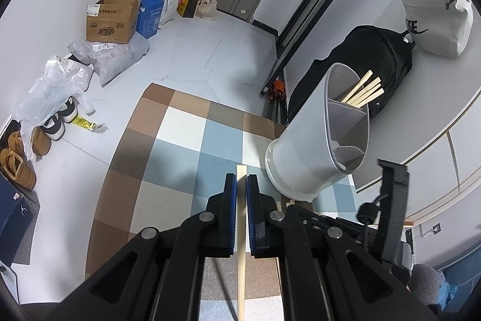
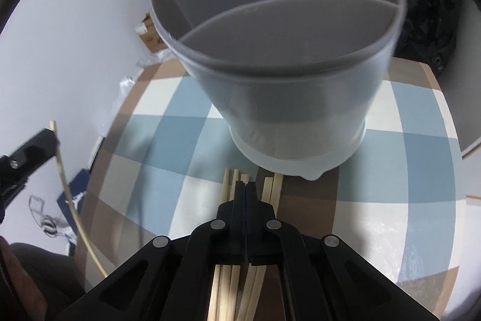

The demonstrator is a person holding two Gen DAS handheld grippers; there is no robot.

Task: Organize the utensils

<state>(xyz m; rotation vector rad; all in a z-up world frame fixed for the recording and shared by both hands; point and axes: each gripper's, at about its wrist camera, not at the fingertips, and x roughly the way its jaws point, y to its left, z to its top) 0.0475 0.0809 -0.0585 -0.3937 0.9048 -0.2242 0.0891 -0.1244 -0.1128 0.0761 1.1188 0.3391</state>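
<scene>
In the left wrist view, the left gripper point(image 1: 241, 185) has its jaws clamped on 1 wooden chopstick point(image 1: 241, 230), whose pale shaft runs between the blue pads point(image 1: 231, 200) and pokes out just past the tips, held in the air above the checked mat point(image 1: 180, 125). Ahead and to the right stands the grey utensil holder point(image 1: 303, 158), split inside by dividers into compartments; the far compartment already holds a bundle of chopsticks point(image 1: 365, 94), about 5 as far as can be counted, leaning against its back wall, while the 2 nearer compartments look empty. Part of the right gripper's black frame shows at the lower right edge. In the right wrist view, the right gripper point(image 2: 246, 185) has its jaws pressed together with nothing visibly caught between them; it hangs low over a loose bunch of chopsticks point(image 2: 270, 185) lying on the mat just in front of the holder's base, some to either side of the closed tips. The holder point(image 2: 300, 110) fills the upper part of this view, its near compartment bare. At the left edge the other gripper appears with its chopstick point(image 2: 61, 167) sticking up. The job looks partly done: 1 batch is stowed, 1 stick is in hand ready to go in, and at least 5 remain on the mat to be picked up.
</scene>
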